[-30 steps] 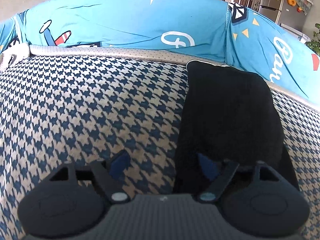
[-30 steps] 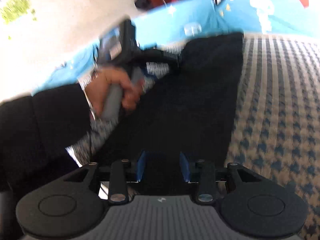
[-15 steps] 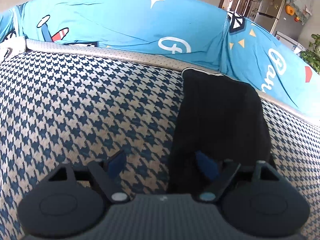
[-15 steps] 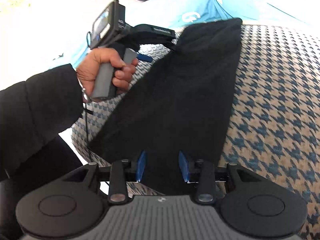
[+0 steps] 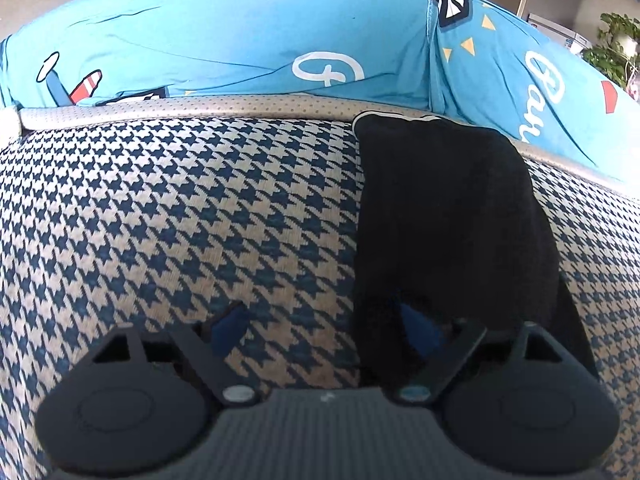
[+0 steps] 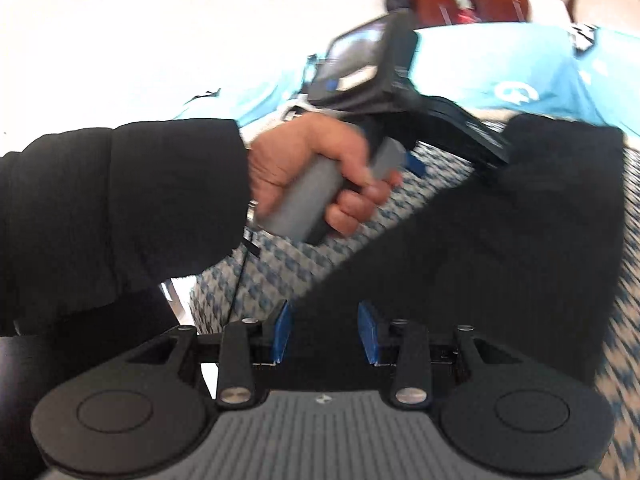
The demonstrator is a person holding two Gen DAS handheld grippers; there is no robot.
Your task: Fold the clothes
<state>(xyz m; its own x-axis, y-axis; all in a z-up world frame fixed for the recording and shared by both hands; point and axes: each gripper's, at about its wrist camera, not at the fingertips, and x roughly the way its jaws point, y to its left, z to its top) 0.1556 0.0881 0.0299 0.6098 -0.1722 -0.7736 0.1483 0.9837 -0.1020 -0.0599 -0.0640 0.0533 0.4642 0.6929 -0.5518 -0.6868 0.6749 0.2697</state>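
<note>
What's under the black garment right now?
The black garment lies on the houndstooth cushion, its far end by the blue cover. Anything beneath the cloth is hidden.

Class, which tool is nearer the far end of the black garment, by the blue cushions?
Left. The left tool reaches that far end of the black garment; the right tool sits at its near end.

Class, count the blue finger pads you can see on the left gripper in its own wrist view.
2. One blue pad is over the houndstooth cover; the other is over the black garment. None looks hidden.
</note>
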